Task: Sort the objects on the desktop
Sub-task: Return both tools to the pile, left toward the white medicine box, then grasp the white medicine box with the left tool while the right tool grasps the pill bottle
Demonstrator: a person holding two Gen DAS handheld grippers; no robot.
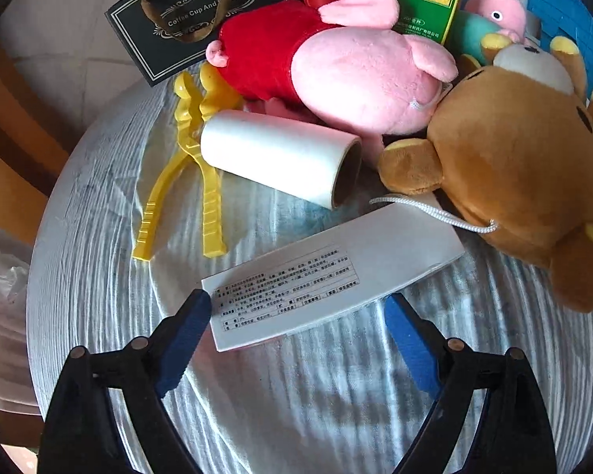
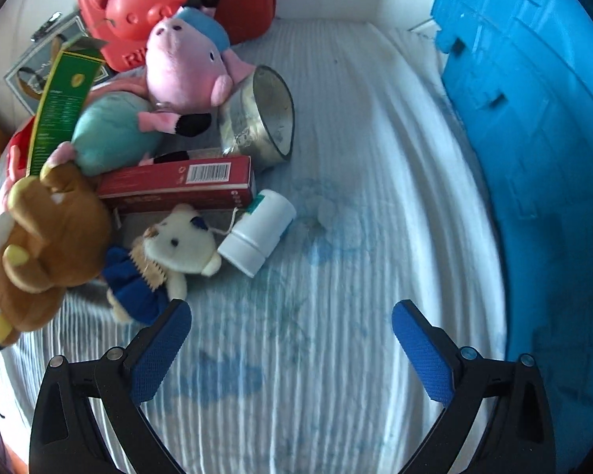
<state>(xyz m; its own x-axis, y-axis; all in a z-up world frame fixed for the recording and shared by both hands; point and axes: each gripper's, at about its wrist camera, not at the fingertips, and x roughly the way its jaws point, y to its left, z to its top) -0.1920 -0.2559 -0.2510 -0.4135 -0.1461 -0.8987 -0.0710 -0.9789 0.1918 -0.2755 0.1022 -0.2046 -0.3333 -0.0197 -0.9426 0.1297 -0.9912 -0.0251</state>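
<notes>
Now both spread wide: left hand-held gripper (image 1: 298,302) straddles white box (image 1: 336,272), right hand-held gripper (image 2: 290,314) over bare cloth (image 2: 355,197)

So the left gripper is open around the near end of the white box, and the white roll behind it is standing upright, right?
Not quite: the roll lies on its side, open core showing, in the left wrist view. The left gripper is open around the box.
</notes>
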